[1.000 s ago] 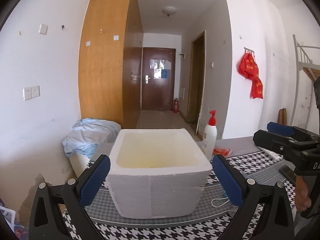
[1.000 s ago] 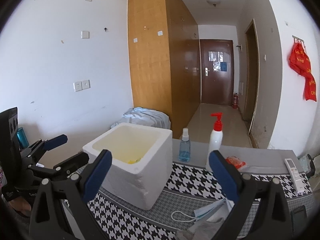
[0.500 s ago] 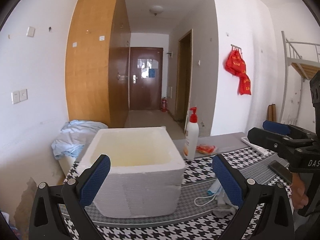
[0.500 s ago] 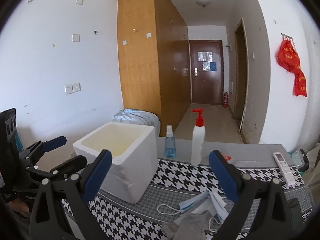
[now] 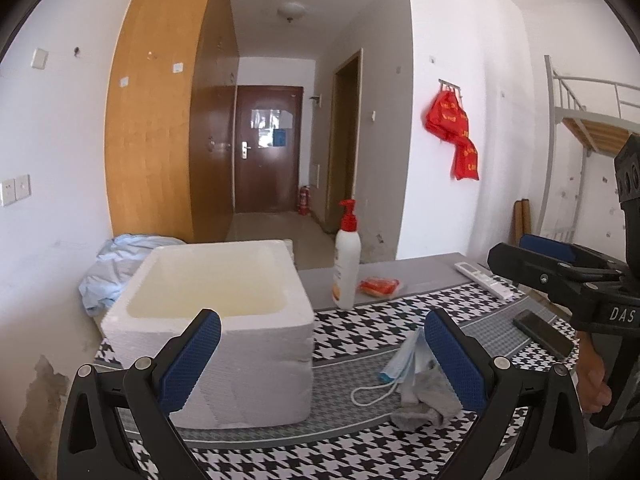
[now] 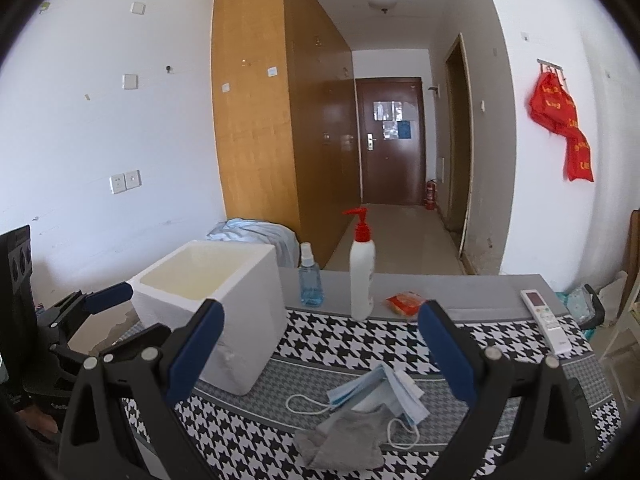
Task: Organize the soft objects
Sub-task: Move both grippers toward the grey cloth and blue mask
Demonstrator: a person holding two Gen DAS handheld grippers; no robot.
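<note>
A white foam box [image 5: 224,320] [image 6: 216,300] stands open on the houndstooth cloth, its inside looking bare. To its right lie blue face masks [image 5: 408,360] [image 6: 380,392] with white ear loops, partly over a crumpled grey sock [image 5: 424,404] [image 6: 344,436]. My left gripper [image 5: 320,356] is open, held above the cloth in front of the box and the masks. My right gripper [image 6: 320,352] is also open, hovering over the masks and sock with nothing between its fingers. Each gripper shows at the edge of the other's view.
A white pump bottle [image 6: 362,264] with a red top, a blue spray bottle [image 6: 310,276] and a red packet [image 6: 406,302] stand behind the cloth. A white remote [image 6: 546,318] and a dark phone [image 5: 542,332] lie to the right. Blue bedding [image 5: 116,264] is heaped behind the box.
Both views have swung rightward, so the box has slid left in frame and the masks and sock have come fully into sight. Both grippers have stayed open.
</note>
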